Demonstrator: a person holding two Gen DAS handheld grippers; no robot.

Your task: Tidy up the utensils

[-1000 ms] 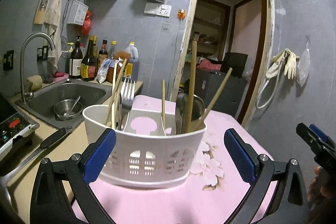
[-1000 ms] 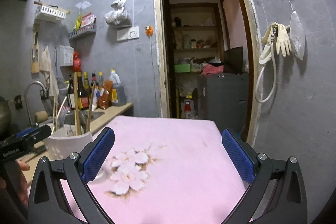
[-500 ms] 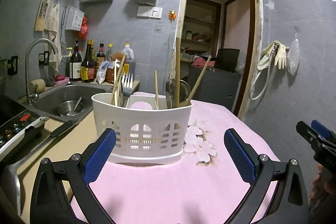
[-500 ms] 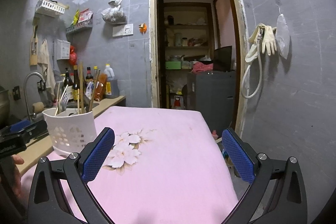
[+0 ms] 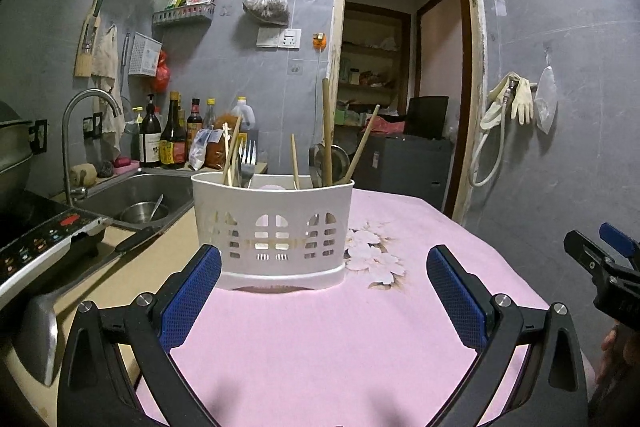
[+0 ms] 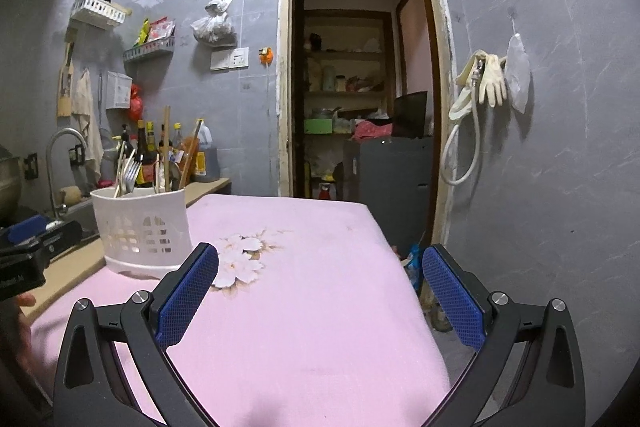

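A white slotted utensil basket (image 5: 272, 231) stands upright on the pink flowered tablecloth (image 5: 320, 339). It holds chopsticks (image 5: 231, 155), a fork (image 5: 248, 157), a long wooden handle (image 5: 327, 131) and a metal ladle (image 5: 330, 161). My left gripper (image 5: 322, 295) is open and empty, just short of the basket. My right gripper (image 6: 318, 291) is open and empty over the cloth, with the basket (image 6: 142, 227) to its far left. The right gripper also shows at the right edge of the left wrist view (image 5: 604, 267).
A sink (image 5: 140, 195) with a metal bowl (image 5: 142, 213) and a tap (image 5: 86, 131) lies to the left. Sauce bottles (image 5: 172, 135) stand behind it. An induction cooker (image 5: 40, 243) and a ladle (image 5: 36, 335) sit at the near left. A doorway (image 6: 360, 87) opens behind the table.
Both grippers have drawn back from the basket and lowered, so it looks smaller and farther. The basket and its utensils stay put.
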